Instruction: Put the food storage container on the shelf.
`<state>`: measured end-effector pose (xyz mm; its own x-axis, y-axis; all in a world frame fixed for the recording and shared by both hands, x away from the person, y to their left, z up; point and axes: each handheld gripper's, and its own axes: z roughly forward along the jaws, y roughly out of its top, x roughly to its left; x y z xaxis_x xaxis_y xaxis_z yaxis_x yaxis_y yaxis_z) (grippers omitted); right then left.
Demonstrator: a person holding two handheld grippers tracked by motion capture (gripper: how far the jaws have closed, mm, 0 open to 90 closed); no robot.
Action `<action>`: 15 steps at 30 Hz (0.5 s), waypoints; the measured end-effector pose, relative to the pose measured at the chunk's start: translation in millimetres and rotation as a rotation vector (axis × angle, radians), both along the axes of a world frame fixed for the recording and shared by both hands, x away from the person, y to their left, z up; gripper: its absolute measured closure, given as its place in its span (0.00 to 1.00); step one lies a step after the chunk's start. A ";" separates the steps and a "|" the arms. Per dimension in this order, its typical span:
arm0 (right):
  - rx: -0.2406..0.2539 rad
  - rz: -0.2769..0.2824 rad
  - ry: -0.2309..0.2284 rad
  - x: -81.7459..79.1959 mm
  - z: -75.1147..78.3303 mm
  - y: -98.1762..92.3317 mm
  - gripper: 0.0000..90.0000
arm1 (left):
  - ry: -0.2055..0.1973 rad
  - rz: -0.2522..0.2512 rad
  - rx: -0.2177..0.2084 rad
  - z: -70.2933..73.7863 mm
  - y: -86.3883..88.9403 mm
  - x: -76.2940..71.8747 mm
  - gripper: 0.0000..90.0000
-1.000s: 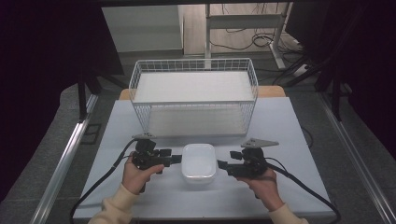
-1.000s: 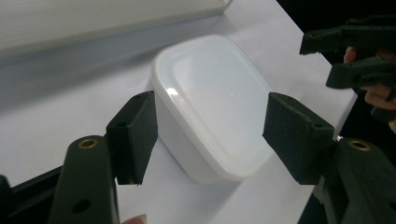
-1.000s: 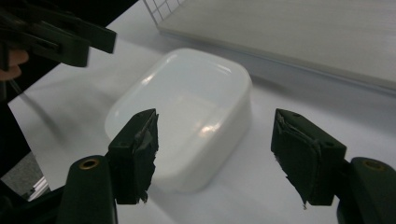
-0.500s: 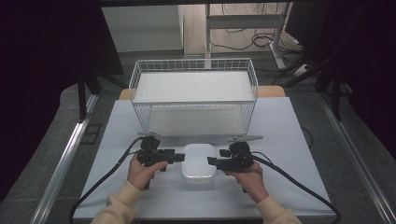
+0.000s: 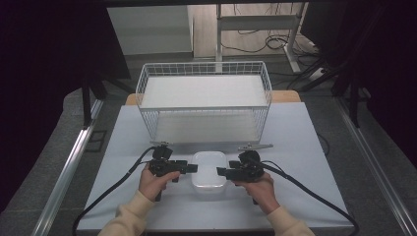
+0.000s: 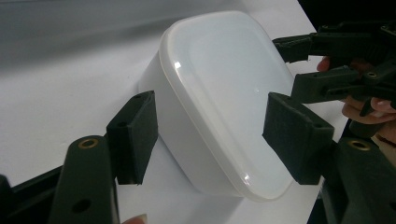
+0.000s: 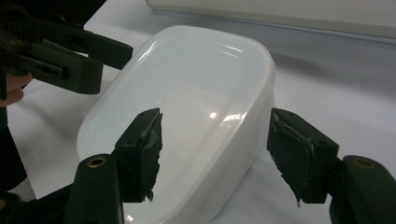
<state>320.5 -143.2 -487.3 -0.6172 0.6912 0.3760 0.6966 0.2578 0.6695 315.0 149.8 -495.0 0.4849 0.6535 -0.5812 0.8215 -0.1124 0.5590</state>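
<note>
Both tools have closed in since a second ago — left tool point(image 5: 189, 168) and right tool point(image 5: 222, 171), jaws spread, now flank the lidded white container point(image 5: 209, 170) at the worktop's point(image 5: 305, 142) six o'clock, likely about to lift it.

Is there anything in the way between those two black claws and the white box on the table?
Nothing visible. The left gripper and right gripper sit open at opposite sides of the lidded box, with only bare table around it.
</note>
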 end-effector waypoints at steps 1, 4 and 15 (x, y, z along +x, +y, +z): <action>0.003 -0.001 0.003 0.5 -0.5 0.0 0.40 | 0.003 -0.005 0.001 -0.8 0.0 0.3 0.39; 0.011 0.002 0.018 1.0 -1.8 0.4 0.42 | 0.012 -0.011 -0.006 -2.8 -1.4 0.9 0.39; 0.074 -0.020 0.089 3.3 -5.5 -4.9 0.56 | 0.045 -0.032 -0.049 -7.3 -4.6 2.0 0.48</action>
<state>323.9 -148.1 -492.8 -0.5656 0.6714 0.4789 0.7585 0.1955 0.6217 317.0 145.2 -502.2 0.4781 0.6081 -0.6338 0.8421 -0.1123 0.5275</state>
